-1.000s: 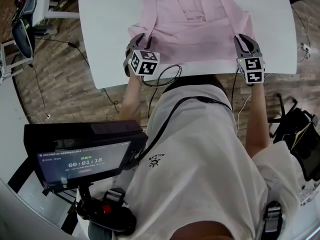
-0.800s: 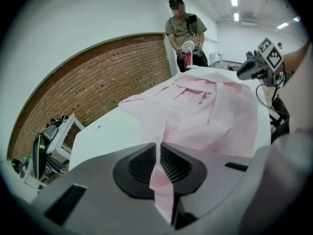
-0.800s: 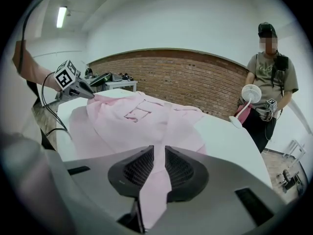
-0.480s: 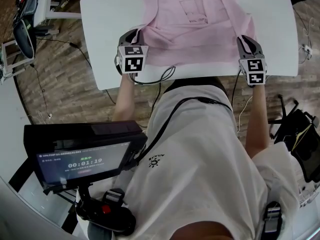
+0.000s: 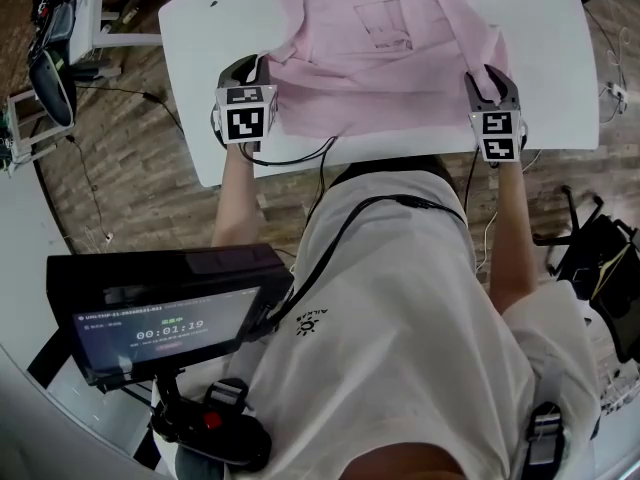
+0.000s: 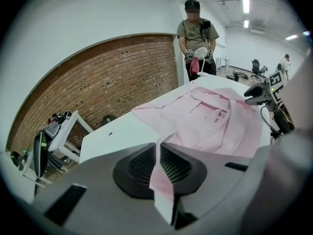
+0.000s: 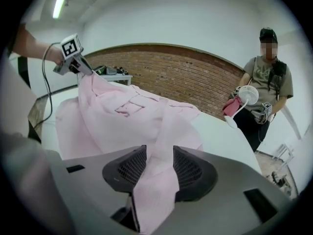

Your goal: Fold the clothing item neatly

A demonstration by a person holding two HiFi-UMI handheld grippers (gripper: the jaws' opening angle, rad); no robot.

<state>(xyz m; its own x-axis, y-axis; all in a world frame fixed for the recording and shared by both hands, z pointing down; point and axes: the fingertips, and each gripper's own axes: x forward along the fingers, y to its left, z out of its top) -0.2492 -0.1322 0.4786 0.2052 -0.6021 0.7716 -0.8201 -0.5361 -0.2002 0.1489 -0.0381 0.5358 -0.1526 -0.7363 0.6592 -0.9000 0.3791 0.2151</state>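
Your left claw [image 5: 258, 66] pinches the pink shirt [image 5: 380, 58] hem. Your right claw [image 5: 492, 76] has just been opening, with the cloth loose between its jaws

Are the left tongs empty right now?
No, the left tongs have just closed on a fold of the pink shirt, which is pinched between them.

Cut off at head view's top edge: far part of pink shirt [image 5: 380, 68], far side of white table [image 5: 215, 28]. Too small to read: caption above timer on monitor [image 5: 170, 318]. Hidden beneath left gripper [image 5: 260, 65]: shirt's near corner.
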